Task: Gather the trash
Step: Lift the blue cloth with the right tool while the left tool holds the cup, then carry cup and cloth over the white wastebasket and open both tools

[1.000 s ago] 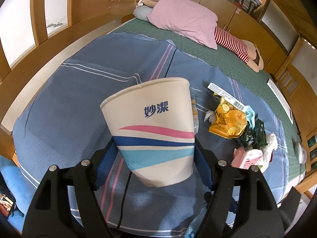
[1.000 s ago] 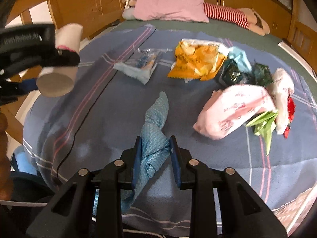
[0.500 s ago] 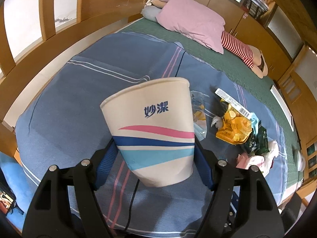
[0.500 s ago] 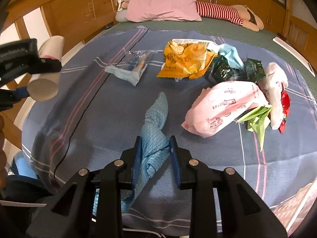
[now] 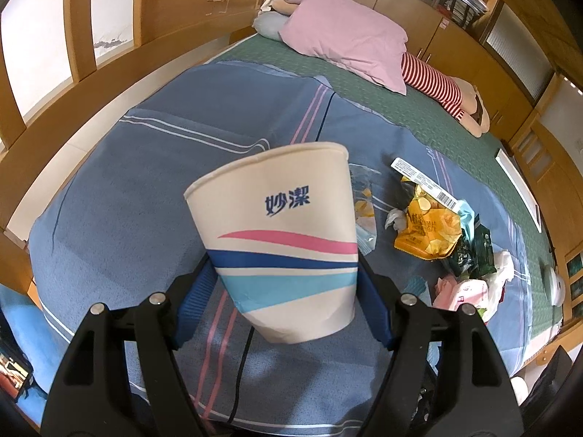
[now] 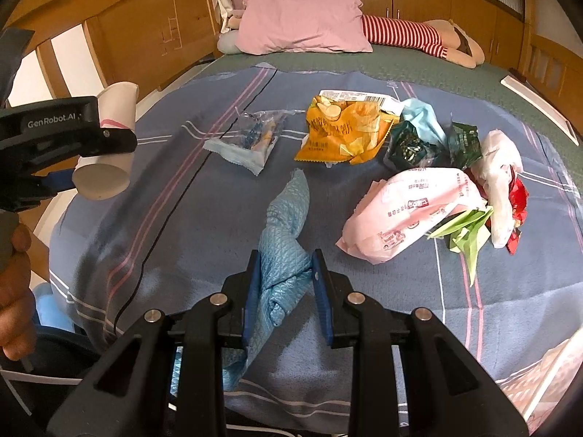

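Note:
My left gripper [image 5: 286, 287] is shut on a white paper cup [image 5: 280, 229] with pink and blue stripes, held above the blue bedspread; cup [image 6: 109, 145] and gripper also show at the left of the right wrist view. My right gripper [image 6: 286, 287] is shut on a crumpled light-blue cloth [image 6: 284, 225] that trails forward onto the bed. Trash lies ahead: a clear wrapper [image 6: 251, 138], an orange chip bag [image 6: 339, 127], dark green packets [image 6: 415, 145], a pink bag [image 6: 411, 207], a white bag [image 6: 503, 171] and green paper [image 6: 466, 229].
A pink pillow [image 6: 298, 22] and a striped stuffed toy [image 6: 419, 36] lie at the head of the bed. A wooden headboard [image 6: 145, 32] and rail run along the left. A black cable [image 6: 160, 225] crosses the bedspread. Wooden cabinets stand at the back.
The left gripper with the cup has drawn back and up a little from the trash. The right gripper has kept the blue cloth and tilted slightly, so the trash looks closer.

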`<action>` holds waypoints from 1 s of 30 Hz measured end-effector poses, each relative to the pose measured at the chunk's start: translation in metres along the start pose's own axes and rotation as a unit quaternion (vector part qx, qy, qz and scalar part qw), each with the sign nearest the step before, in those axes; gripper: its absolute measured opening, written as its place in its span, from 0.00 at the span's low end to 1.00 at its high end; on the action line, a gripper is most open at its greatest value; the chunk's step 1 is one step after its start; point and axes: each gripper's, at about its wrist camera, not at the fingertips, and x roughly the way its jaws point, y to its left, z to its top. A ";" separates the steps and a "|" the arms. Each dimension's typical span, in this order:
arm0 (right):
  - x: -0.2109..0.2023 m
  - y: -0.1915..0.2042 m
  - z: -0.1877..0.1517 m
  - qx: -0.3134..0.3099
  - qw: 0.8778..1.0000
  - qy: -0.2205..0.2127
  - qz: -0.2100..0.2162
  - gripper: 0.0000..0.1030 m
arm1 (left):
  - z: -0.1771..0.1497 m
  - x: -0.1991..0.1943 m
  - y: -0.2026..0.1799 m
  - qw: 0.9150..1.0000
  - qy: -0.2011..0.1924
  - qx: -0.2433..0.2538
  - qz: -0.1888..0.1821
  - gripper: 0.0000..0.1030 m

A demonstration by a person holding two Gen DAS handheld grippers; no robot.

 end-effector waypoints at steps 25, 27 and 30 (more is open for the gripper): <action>-0.032 -0.018 0.011 0.026 0.998 -0.051 -0.013 0.28 | -0.004 0.002 -0.009 1.000 0.007 0.024 -0.007 0.72; -0.041 -0.023 0.013 0.033 0.998 -0.059 -0.014 0.28 | -0.004 0.003 -0.011 0.999 0.012 0.030 -0.014 0.72; -0.060 -0.031 0.014 0.042 0.996 -0.077 -0.013 0.28 | -0.007 0.006 -0.019 0.998 0.026 0.048 -0.039 0.72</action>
